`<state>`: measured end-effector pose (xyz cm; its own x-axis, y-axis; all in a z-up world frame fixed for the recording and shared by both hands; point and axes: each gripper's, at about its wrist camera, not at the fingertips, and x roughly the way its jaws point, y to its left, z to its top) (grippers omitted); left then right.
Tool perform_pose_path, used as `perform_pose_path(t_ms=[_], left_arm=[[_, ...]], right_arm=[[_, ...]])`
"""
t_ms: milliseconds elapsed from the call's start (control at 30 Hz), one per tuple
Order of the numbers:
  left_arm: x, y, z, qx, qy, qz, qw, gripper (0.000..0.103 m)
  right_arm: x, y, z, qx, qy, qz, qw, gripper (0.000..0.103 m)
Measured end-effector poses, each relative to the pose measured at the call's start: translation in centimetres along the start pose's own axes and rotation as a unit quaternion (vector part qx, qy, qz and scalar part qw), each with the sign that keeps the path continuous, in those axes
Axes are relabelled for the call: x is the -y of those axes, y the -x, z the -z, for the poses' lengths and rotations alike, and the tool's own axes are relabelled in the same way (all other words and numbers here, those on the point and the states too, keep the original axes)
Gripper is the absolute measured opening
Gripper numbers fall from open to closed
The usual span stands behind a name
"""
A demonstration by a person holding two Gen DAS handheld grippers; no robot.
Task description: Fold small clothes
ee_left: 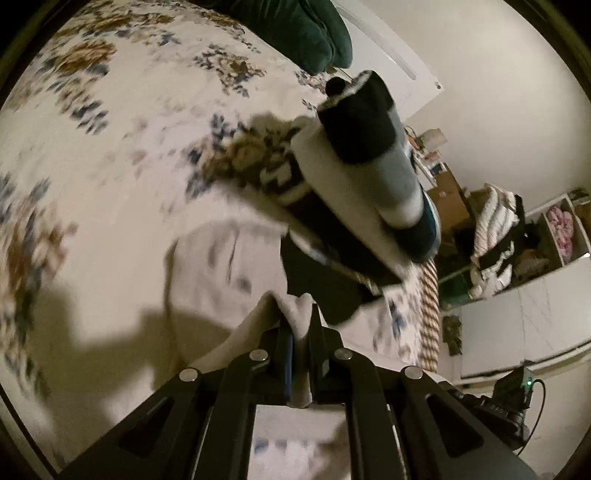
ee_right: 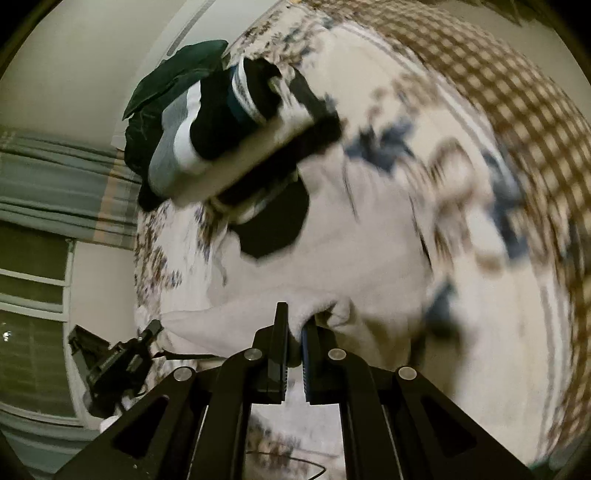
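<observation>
A small white garment (ee_left: 221,258) lies spread over the floral bedspread (ee_left: 110,147). My left gripper (ee_left: 300,317) is shut on one bunched edge of it. My right gripper (ee_right: 295,321) is shut on another edge of the same white garment (ee_right: 369,266), lifting it a little. A stack of folded socks and small clothes in black, white, grey and teal (ee_left: 369,166) lies just beyond the garment; it also shows in the right wrist view (ee_right: 229,136). Both views are blurred by motion.
A dark green pillow or cloth (ee_left: 306,33) lies at the head of the bed (ee_right: 177,85). A checked blanket (ee_right: 498,129) covers the bed's far part. Shelves with clutter (ee_left: 517,236) stand by the wall. The left gripper (ee_right: 114,362) shows low left by a window.
</observation>
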<state>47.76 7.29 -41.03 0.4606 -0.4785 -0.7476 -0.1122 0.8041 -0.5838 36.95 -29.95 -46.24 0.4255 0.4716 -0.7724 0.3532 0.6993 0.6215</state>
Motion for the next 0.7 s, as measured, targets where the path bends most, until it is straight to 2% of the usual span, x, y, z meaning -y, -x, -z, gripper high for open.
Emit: perform_pose_path(t_ms=[100,167,267,333,367,400,433,467,500,633,700], left_arm=[[-0.4,-3.7,-3.0,0.001,-0.001,-0.029,0.9996,0.004],[-1.1,-6.6,-4.5,-0.013,0.001,-0.051,0.9986,0.005],[-2.9,-9.9,-5.4,-0.042,0.018,-0.082,0.9955,0.007],[-3.9,-10.4,-5.4,-0.055,0.039,-0.087,0.994,0.007],[-4.1,-10.1,-5.2,-0.053,0.042,-0.088,0.9938,0.012],[-4.3,-9.1,-4.8,-0.043,0.04,-0.093,0.994,0.032],[-4.5,-8.2,-4.3,-0.035,0.04,-0.094,0.9941,0.07],[-4.7,-7.3,-3.7,-0.03,0.044,-0.09,0.9945,0.087],[-5.1,-5.7,-2.6,-0.017,0.053,-0.084,0.9949,0.094],[-6.5,-1.7,2.8,-0.009,0.09,-0.08,0.9927,0.094],[-7.7,-1.1,6.0,-0.02,0.129,-0.076,0.9885,0.094]], right_arm=[[-0.8,-3.2,-5.6,0.008,0.008,0.021,1.0,0.006],[-0.9,-5.5,-8.7,0.007,0.011,0.038,0.999,0.006],[-0.9,-9.3,-12.0,-0.007,0.018,0.059,0.998,0.006],[-0.5,-11.5,-13.4,-0.028,0.012,0.058,0.998,0.009],[-0.2,-12.3,-13.8,-0.039,0.004,0.058,0.998,0.013],[0.1,-12.5,-13.8,-0.048,-0.002,0.054,0.997,0.032],[0.3,-12.3,-13.4,-0.045,-0.003,0.048,0.998,0.064],[0.3,-11.8,-12.9,-0.038,-0.001,0.047,0.998,0.077],[0.3,-11.0,-12.1,-0.03,0.005,0.048,0.998,0.087],[0.7,-7.3,-6.9,-0.013,0.009,0.048,0.999,0.087],[1.8,-5.9,-3.7,-0.013,-0.019,0.042,0.999,0.087]])
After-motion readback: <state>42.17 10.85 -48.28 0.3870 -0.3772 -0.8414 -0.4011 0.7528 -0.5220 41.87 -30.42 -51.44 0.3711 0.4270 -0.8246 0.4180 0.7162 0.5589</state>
